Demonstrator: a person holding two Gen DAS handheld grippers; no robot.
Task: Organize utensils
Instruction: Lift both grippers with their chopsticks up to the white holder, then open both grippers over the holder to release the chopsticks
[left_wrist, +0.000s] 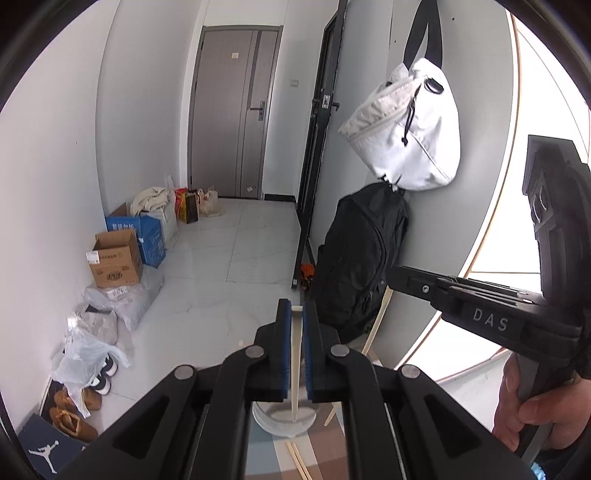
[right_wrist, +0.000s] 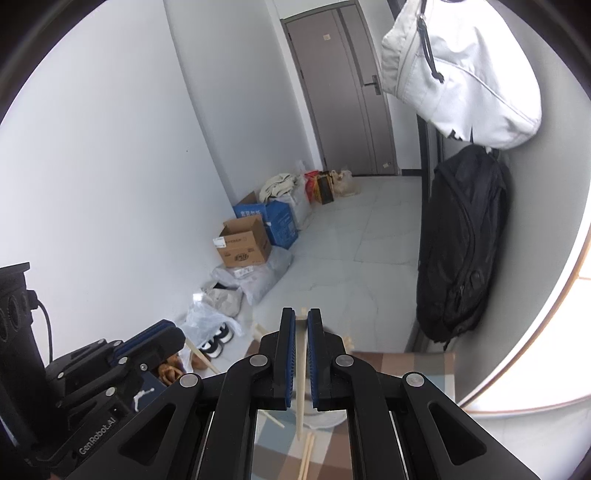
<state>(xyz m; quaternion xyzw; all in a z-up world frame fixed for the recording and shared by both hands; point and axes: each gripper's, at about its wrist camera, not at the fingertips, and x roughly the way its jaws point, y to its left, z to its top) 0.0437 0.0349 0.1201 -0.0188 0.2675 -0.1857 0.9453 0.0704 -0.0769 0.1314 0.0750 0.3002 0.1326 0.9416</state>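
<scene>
Both grippers, left and right, are clamped on one pale chopstick each, held upright over a white holder. Light, stiff, slippery sticks are judged best pinched mid-shaft.

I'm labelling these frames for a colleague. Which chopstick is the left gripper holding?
Start at the checked tablecloth with the white holder. Directly above it, the left gripper pinches one pale chopstick, upright, tip down. Unlike the chopsticks lying flat on the cloth, it hangs between blue pads.
</scene>
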